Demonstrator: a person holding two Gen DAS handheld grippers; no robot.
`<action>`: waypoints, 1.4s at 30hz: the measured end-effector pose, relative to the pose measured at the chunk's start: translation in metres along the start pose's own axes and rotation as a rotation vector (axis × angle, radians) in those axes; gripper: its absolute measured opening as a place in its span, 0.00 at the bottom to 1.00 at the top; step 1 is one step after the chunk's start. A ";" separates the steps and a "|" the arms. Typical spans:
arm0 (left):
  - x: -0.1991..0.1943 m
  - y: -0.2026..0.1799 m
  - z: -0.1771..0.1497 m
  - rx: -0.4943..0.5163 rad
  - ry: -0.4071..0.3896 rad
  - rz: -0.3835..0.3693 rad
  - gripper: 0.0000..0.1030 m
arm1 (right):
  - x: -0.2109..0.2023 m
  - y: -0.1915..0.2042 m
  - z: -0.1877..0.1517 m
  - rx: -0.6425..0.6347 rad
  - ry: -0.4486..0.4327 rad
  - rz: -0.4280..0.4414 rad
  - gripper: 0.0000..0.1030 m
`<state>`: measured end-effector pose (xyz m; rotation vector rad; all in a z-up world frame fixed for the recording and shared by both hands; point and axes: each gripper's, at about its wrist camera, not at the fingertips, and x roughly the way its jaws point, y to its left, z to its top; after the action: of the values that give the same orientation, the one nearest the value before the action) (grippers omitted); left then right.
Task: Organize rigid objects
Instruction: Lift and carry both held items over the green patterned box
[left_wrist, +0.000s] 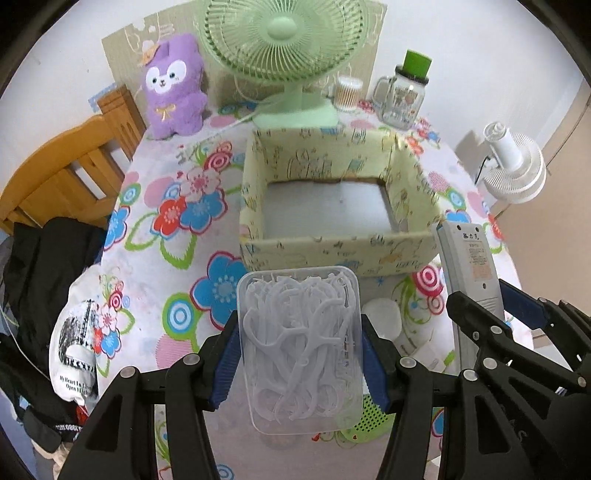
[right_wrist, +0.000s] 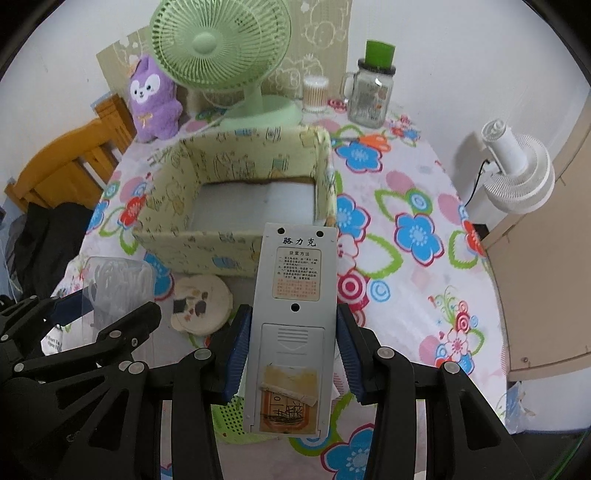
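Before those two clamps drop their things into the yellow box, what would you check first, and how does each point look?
1. Left gripper clamped on the clear plastic case of white floss picks: ok.
2. Right gripper clamped on the grey remote control, back side up: ok.
3. Pale yellow patterned open box has free room inside: ok, only a white liner shows.
4. Both items lifted off the flowered tablecloth: ok.
5. Items already above the box opening: not ok, both sit nearer than its front wall.
6. Round cream coaster clear of the path: cannot tell.
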<state>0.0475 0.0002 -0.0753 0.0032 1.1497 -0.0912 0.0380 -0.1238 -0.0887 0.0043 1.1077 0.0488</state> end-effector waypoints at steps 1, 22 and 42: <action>-0.002 0.001 0.001 0.000 -0.008 -0.005 0.58 | -0.002 0.001 0.002 0.001 -0.005 -0.003 0.46; -0.013 0.019 0.042 0.012 -0.078 -0.048 0.58 | -0.016 0.017 0.038 0.010 -0.045 0.000 0.46; 0.035 0.013 0.093 -0.009 -0.045 -0.004 0.59 | 0.045 -0.003 0.100 -0.009 -0.026 0.056 0.46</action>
<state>0.1475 0.0057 -0.0694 -0.0092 1.1055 -0.0890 0.1481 -0.1224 -0.0844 0.0276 1.0818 0.1040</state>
